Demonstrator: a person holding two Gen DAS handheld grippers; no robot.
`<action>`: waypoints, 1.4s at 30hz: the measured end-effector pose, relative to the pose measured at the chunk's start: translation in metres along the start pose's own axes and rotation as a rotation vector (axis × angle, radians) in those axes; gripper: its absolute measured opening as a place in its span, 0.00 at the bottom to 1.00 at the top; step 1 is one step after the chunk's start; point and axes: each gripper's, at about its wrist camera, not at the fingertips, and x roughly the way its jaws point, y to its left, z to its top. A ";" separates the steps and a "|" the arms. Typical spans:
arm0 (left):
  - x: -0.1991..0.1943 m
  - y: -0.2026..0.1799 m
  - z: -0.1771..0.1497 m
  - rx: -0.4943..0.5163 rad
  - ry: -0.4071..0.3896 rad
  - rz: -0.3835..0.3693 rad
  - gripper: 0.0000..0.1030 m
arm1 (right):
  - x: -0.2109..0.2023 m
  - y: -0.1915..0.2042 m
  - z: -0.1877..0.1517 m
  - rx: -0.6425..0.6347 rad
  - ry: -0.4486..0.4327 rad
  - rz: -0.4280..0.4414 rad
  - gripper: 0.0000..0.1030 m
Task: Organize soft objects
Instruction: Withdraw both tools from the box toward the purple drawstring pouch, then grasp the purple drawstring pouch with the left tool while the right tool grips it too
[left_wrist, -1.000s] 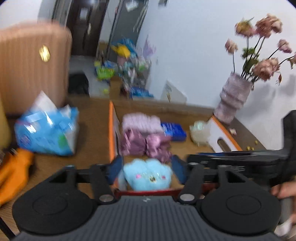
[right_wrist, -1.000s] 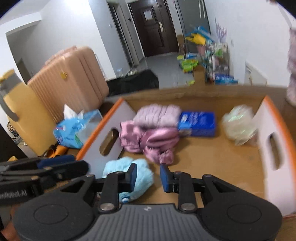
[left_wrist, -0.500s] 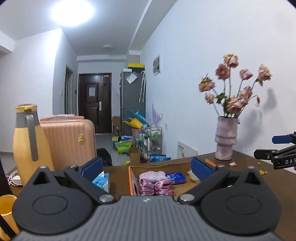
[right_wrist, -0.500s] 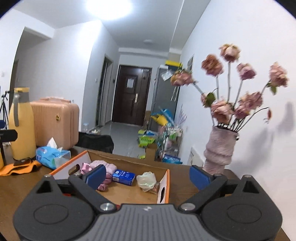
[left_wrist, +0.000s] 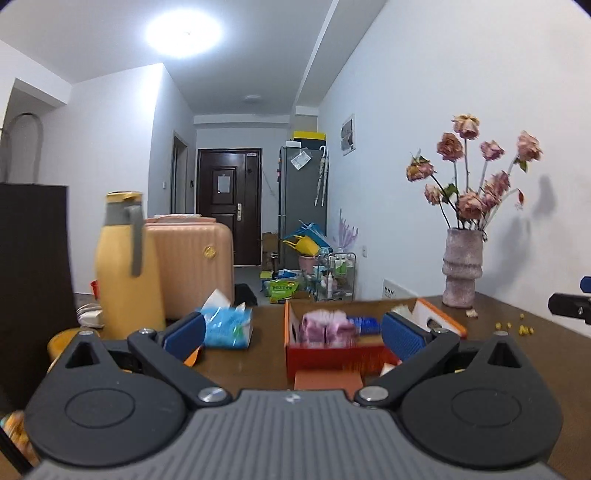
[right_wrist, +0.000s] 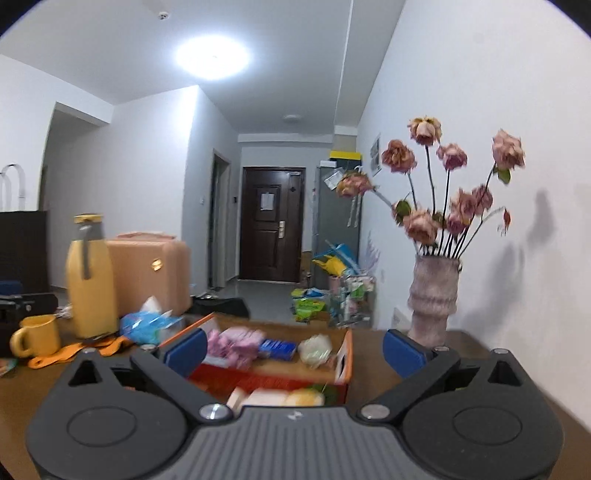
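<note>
No legible text anywhere. Printing on the blue tissue pack (left_wrist: 226, 327), the small blue box (right_wrist: 277, 348) in the cardboard box (right_wrist: 342, 363) and the green bag (left_wrist: 282, 290) on the floor too blurred to read. Paper notice on the dark door (right_wrist: 267, 201) too small to make out.

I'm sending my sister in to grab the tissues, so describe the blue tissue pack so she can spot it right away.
Start at the brown table and find the tall yellow jug near its left end. Between the jug and the orange cardboard box lies the blue tissue pack. It is the only crinkly blue plastic bag there, with a white tissue poking out of its top.
</note>
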 end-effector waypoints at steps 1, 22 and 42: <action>-0.013 -0.001 -0.008 0.001 -0.008 0.004 1.00 | -0.011 0.004 -0.012 0.005 0.006 0.006 1.00; 0.012 -0.053 -0.076 -0.092 0.300 -0.205 1.00 | -0.005 -0.028 -0.082 0.150 0.159 0.016 0.98; 0.118 -0.069 -0.109 -0.350 0.574 -0.387 0.36 | 0.105 -0.031 -0.121 0.278 0.423 0.136 0.35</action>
